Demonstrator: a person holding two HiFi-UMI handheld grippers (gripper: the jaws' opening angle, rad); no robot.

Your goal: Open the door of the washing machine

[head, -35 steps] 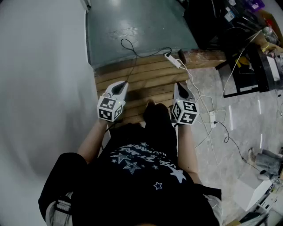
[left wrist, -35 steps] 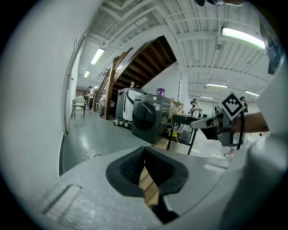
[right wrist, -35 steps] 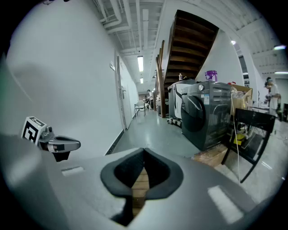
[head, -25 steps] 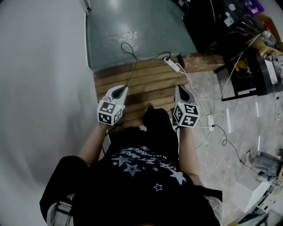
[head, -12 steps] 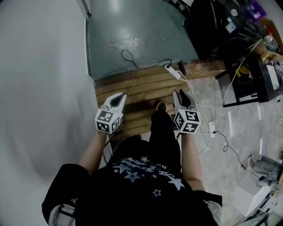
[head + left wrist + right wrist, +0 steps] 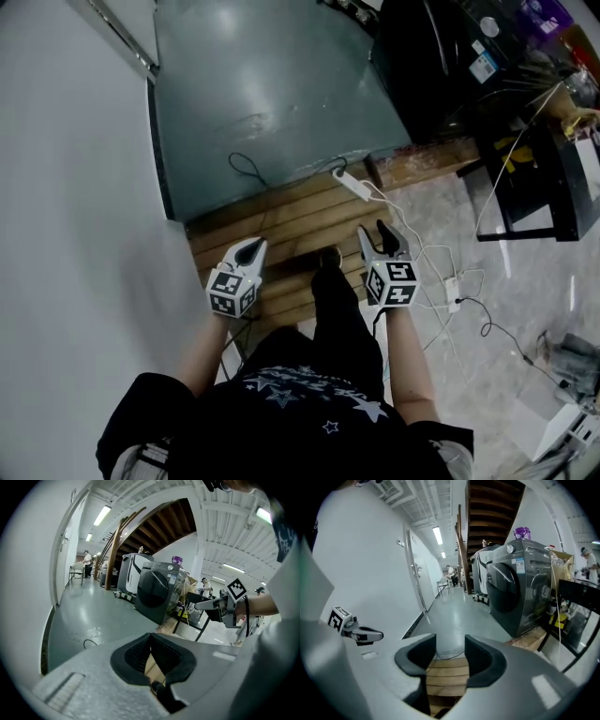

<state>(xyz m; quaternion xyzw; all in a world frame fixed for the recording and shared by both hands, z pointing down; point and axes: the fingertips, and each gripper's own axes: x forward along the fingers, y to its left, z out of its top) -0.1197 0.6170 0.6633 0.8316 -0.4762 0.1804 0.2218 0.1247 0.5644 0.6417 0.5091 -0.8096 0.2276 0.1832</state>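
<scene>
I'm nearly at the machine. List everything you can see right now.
washing machine: one, dark grey, ahead on the right; round door looks shut
purple object: one, on top of the washing machine
wooden platform: one, brown slats, underfoot
power strip: one, white, at the platform's far edge
cable: one, black, looped on the floor
floor: grey-green, ahead
table frame: one, black, right of the platform
wall: white, on the left
left gripper: white, jaws together, nothing between them
right gripper: white, jaws have just been opening, now apart, nothing between them
</scene>
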